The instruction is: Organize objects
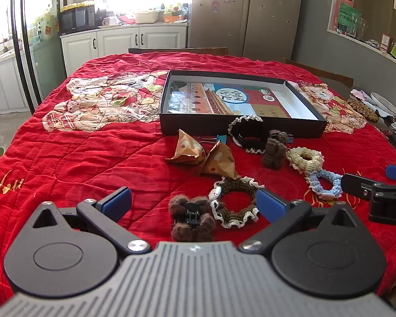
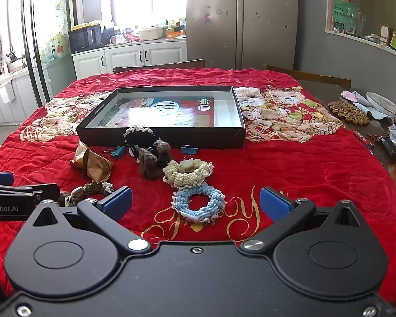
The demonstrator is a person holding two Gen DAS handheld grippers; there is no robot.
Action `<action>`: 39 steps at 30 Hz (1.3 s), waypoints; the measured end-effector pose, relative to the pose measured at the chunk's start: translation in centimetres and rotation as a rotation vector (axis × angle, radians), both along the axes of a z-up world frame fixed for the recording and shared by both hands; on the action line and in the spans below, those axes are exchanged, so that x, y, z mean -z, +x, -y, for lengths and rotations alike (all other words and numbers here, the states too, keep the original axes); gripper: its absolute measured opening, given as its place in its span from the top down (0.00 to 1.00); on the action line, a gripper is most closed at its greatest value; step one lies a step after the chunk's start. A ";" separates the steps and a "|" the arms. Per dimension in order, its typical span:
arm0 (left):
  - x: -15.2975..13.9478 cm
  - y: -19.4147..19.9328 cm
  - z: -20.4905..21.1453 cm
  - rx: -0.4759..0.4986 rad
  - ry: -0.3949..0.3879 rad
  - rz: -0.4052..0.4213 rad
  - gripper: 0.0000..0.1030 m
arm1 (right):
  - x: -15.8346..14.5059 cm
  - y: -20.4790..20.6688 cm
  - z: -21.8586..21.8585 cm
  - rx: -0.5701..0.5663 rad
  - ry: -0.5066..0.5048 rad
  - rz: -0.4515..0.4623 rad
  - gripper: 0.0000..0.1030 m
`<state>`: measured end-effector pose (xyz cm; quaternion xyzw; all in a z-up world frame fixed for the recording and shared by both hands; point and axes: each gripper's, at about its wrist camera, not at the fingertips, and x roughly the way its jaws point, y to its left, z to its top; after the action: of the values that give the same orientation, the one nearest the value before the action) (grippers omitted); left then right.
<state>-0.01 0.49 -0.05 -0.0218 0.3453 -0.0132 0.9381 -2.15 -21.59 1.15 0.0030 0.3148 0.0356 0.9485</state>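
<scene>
Left gripper [image 1: 194,202] and right gripper [image 2: 195,200] both spread wide, empty. Nearest left: brown fuzzy claw clip [image 1: 192,218], touching the olive scrunchie [image 1: 235,202]. Nearest right: blue scrunchie [image 2: 198,203]. Farther: cream scrunchie [image 2: 187,172], then the black box [image 2: 161,134] (likely destination). Suggest straddling one item, avoiding its neighbour.

Both grippers, left gripper [image 1: 194,203] and right gripper [image 2: 195,202], have black linkages, silver screws and blue finger pads [image 1: 117,202]

Scrunchies [image 2: 198,203] and packets [image 1: 187,148] crowd the box's [image 1: 240,129] near wall; left quilt [image 1: 66,163] open.
</scene>
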 end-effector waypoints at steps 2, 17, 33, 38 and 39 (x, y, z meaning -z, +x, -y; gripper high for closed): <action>0.0 0.0 0.0 0.002 -0.001 -0.001 0.00 | 0.0 0.0 0.0 0.000 -0.001 -0.001 0.00; 0.4 0.4 -0.1 0.028 -0.002 -0.008 0.00 | 0.3 0.3 0.0 -0.011 -0.018 0.004 0.00; 3.0 1.8 -1.0 0.179 0.073 -0.042 0.00 | 2.8 2.0 1.3 -0.164 0.012 -0.001 0.36; 3.5 1.8 -1.2 0.235 0.087 -0.046 0.02 | 3.7 2.7 1.9 -0.156 0.011 -0.014 0.44; 3.7 1.9 -1.3 0.240 0.087 -0.050 0.04 | 3.9 2.8 2.1 -0.153 0.009 -0.015 0.45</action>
<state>1.92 1.80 -3.71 0.0600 0.3691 -0.1099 0.9209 0.67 -23.64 -2.72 -0.0163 0.3209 0.1093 0.9406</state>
